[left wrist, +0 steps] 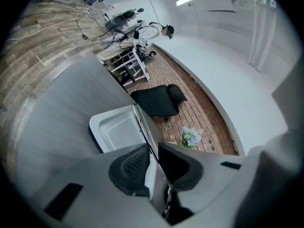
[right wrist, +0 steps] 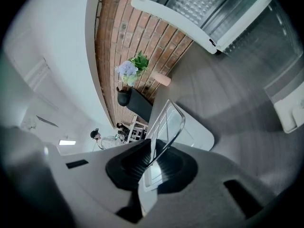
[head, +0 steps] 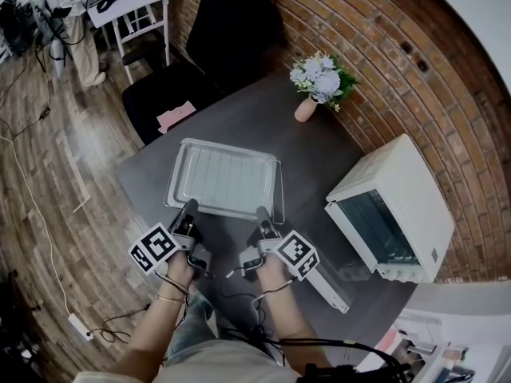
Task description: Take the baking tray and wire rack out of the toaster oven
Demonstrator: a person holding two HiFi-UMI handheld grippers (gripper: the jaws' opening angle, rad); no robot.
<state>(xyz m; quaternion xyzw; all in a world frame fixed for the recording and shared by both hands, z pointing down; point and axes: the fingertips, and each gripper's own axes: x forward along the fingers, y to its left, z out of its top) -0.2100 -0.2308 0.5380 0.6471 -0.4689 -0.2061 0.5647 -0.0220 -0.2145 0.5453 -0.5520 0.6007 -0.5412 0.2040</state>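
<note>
Soft, even indoor light; shadows lie faint on the grey table [head: 319, 158]. A ceiling light [left wrist: 185, 0] glares in the left gripper view. Heavy fisheye bending, black corners in both gripper views.

Steep overhead, two close views sharing tray [head: 175, 175]

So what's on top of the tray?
The wire rack lies on the baking tray. The left gripper and right gripper pinch their near edge. The table right beneath the tray is covered.
</note>
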